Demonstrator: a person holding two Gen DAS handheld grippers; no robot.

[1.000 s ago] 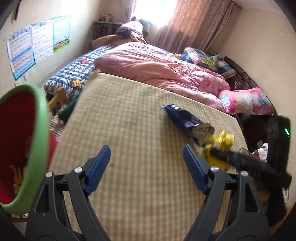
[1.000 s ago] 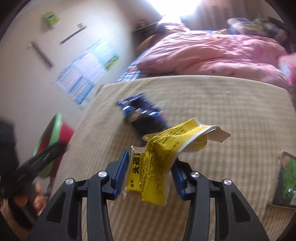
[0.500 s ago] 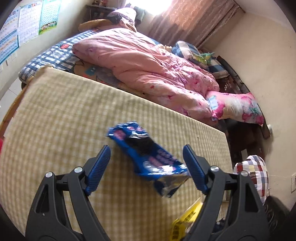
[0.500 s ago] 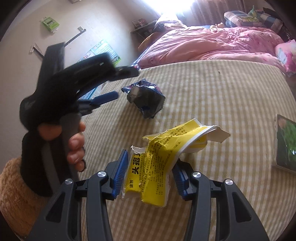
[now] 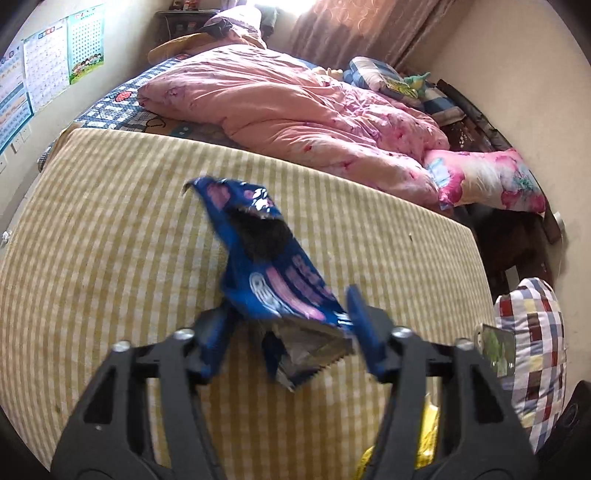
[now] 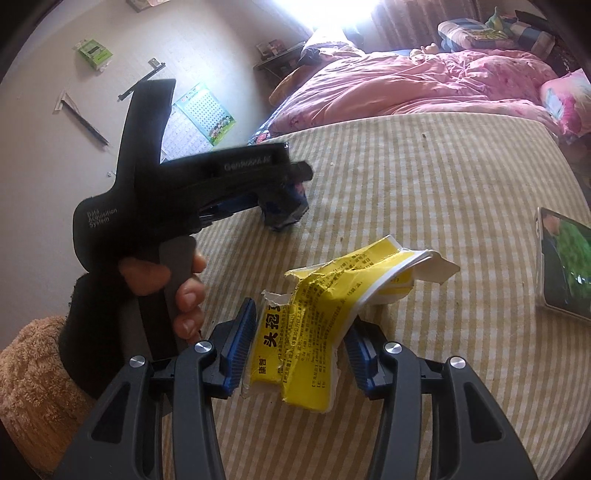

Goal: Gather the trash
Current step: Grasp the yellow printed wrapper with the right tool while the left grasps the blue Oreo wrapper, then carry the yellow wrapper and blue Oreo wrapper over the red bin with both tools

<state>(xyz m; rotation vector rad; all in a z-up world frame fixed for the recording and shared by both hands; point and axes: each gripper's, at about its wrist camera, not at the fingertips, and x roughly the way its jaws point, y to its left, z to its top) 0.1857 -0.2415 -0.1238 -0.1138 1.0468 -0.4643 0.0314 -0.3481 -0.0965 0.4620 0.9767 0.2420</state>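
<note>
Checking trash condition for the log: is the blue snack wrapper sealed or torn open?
Torn open. The blue snack wrapper shows a gaping dark hole near its top and a ragged silver inner edge at its bottom.

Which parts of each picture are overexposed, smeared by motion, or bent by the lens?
Left wrist view: the crinkled blue snack wrapper and left gripper look motion-smeared; the yellow-striped mattress edge bows. Right wrist view: the window is blown out white; the torn yellow paper packet is sharp.
</note>
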